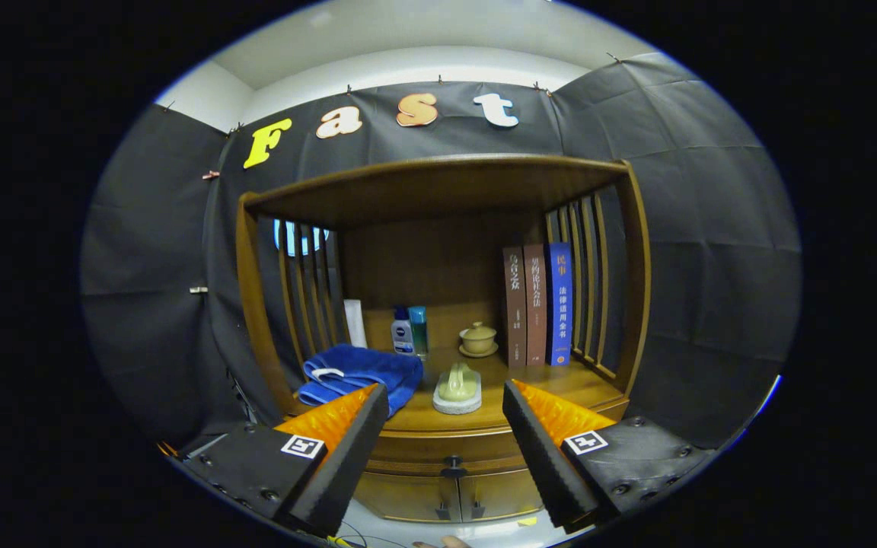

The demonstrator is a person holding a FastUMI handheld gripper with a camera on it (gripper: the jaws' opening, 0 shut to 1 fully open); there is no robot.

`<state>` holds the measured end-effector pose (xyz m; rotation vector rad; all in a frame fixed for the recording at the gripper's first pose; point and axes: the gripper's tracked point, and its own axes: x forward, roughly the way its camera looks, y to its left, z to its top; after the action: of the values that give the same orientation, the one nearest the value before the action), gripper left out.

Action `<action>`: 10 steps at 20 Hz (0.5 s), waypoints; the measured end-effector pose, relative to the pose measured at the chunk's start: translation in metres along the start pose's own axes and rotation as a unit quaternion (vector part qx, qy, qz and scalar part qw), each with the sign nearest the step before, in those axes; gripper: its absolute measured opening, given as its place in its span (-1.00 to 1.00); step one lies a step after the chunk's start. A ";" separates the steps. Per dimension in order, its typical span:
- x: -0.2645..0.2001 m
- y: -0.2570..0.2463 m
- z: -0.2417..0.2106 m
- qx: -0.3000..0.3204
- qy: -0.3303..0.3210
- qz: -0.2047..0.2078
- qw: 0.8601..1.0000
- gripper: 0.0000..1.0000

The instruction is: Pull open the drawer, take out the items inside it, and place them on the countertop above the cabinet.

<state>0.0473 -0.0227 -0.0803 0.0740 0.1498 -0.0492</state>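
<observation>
A wooden cabinet (438,190) stands ahead against the booth wall. Its drawer (446,449) sits closed under the countertop (560,380), with a small dark knob (452,461) at its middle, below and between my fingers. My gripper (446,403) is open and holds nothing, a short way in front of the cabinet. The drawer's contents are hidden. On the countertop lie a folded blue towel (358,373) just beyond the left finger and a pale green brush on a white pad (458,388) between the fingers.
At the back of the countertop stand two small bottles (409,332), a lidded green cup on a saucer (478,339) and three upright books (537,304). Slatted sides and a wooden top enclose the shelf. Two lower doors (454,498) sit under the drawer. A fingertip (442,542) shows below.
</observation>
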 end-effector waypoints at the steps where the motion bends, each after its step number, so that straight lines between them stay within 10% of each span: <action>1: -0.007 0.001 0.010 0.002 -0.006 0.000 1.000 0.98; 10: -0.060 0.014 0.065 -0.007 -0.030 0.014 0.999 0.97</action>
<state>-0.0021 -0.0109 -0.0065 0.0608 0.0883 -0.0217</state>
